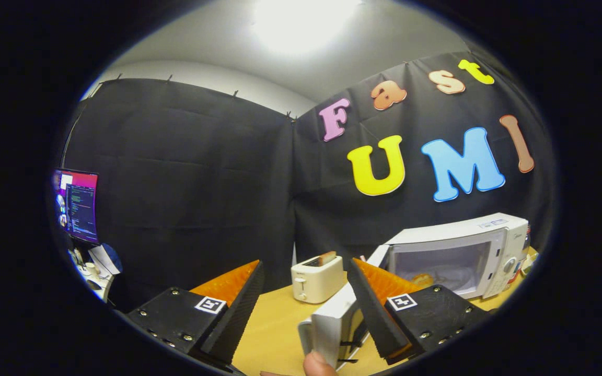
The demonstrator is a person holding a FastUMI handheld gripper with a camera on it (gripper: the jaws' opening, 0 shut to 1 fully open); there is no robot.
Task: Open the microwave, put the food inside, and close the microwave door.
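Gripper [303, 308] is hanging wide open with nothing in it, microwave [458, 256] sitting beyond its fingers, door [332, 326] swung open, toaster [316, 279] resting nearby on the surface [275, 334].

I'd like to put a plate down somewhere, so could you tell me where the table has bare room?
Bare wood lies between the open gripper fingers, ahead toward the toaster. The table is crowded on the right: the swung-open microwave door, a fingertip at its edge, and the microwave beyond.
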